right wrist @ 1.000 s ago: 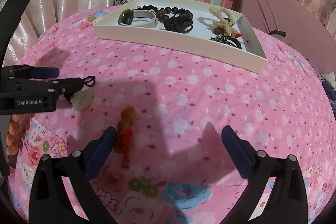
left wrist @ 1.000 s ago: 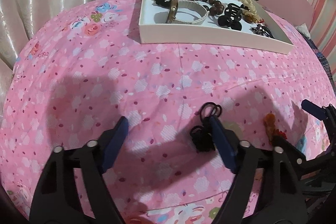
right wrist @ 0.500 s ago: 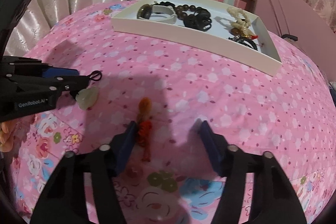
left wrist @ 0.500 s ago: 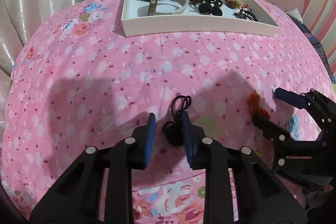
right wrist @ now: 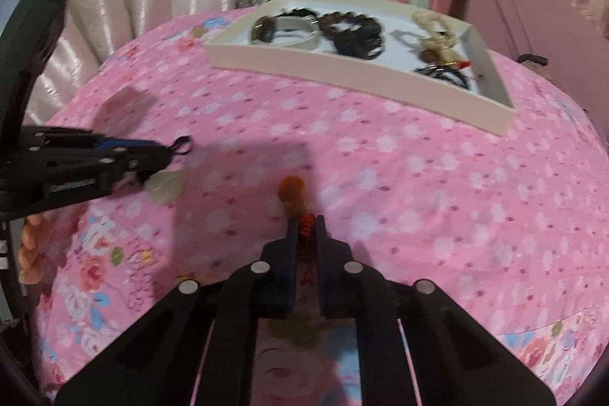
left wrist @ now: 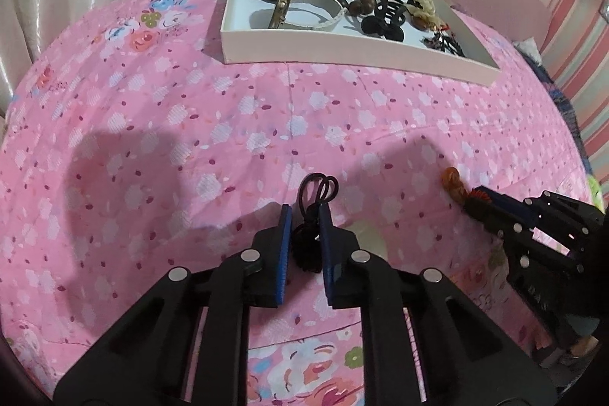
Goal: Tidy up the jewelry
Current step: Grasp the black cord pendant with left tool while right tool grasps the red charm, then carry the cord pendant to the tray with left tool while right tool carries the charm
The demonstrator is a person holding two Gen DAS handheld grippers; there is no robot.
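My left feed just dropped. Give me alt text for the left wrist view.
The left gripper is shut on a black cord above the pink floral bedspread. Behind lies a white tray of jewelry; at right, the right gripper pinches an orange charm.

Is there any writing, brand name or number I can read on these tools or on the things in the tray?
Label on the left gripper body, in the right wrist view: white text, too blurred to read.
Tray, its jewelry, pink bedspread: no writing visible.
Bags beyond the bed: patterns only, no legible words.
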